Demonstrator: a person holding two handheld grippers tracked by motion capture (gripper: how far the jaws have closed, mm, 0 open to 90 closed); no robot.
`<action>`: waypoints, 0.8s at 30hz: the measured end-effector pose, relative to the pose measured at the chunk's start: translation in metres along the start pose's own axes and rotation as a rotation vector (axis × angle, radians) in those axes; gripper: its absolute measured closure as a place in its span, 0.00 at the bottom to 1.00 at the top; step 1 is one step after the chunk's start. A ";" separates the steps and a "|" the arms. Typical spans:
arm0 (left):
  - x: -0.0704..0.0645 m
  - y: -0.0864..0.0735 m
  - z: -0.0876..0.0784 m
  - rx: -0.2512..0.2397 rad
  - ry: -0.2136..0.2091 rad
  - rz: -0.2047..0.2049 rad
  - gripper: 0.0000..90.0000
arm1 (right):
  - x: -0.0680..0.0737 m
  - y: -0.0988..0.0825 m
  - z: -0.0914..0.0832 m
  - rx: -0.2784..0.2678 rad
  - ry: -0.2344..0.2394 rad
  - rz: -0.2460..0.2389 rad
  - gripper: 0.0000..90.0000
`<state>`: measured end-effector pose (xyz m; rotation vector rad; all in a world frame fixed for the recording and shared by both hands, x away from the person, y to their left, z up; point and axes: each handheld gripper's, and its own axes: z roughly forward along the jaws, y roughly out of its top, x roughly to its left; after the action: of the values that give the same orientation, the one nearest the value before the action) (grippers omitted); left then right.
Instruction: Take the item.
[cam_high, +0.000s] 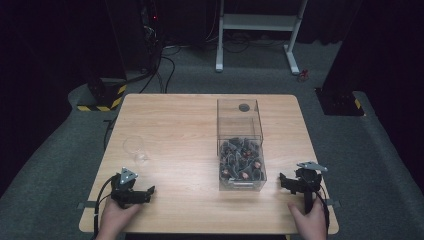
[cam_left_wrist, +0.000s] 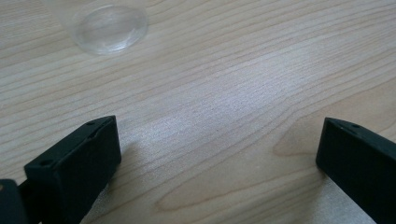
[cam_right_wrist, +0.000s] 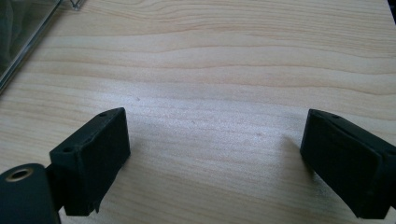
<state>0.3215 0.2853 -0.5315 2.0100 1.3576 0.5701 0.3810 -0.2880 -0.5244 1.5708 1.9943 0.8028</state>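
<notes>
A clear glass (cam_high: 135, 148) stands on the left part of the wooden table (cam_high: 175, 125); its round base (cam_left_wrist: 111, 28) appears at the top of the left gripper view. A clear plastic box (cam_high: 240, 145) holding several small dark items sits right of centre; its wall (cam_right_wrist: 21, 37) edges the right gripper view. My left gripper (cam_high: 134, 192) rests near the front left, open, with bare wood between its jaws. My right gripper (cam_high: 300, 181) rests at the front right beside the box, also open and empty.
Beyond the table lies grey carpet with a white desk frame (cam_high: 260, 30), cables and black stands with yellow-black striped bases (cam_high: 102, 97). The person's hands (cam_high: 117, 220) hold the grippers at the table's front edge.
</notes>
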 end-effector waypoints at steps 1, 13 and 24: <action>0.000 0.000 0.000 0.001 -0.001 0.001 0.00 | 0.000 0.000 -0.001 0.004 0.003 0.006 0.09; 0.000 0.000 0.000 -0.001 -0.001 -0.002 0.01 | 0.013 -0.007 -0.007 0.006 0.066 -0.062 0.09; 0.002 0.001 0.001 -0.001 0.004 -0.003 0.01 | 0.012 -0.006 -0.006 0.003 0.067 -0.066 0.09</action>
<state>0.3239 0.2863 -0.5314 2.0067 1.3626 0.5730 0.3697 -0.2782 -0.5246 1.4896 2.0842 0.8364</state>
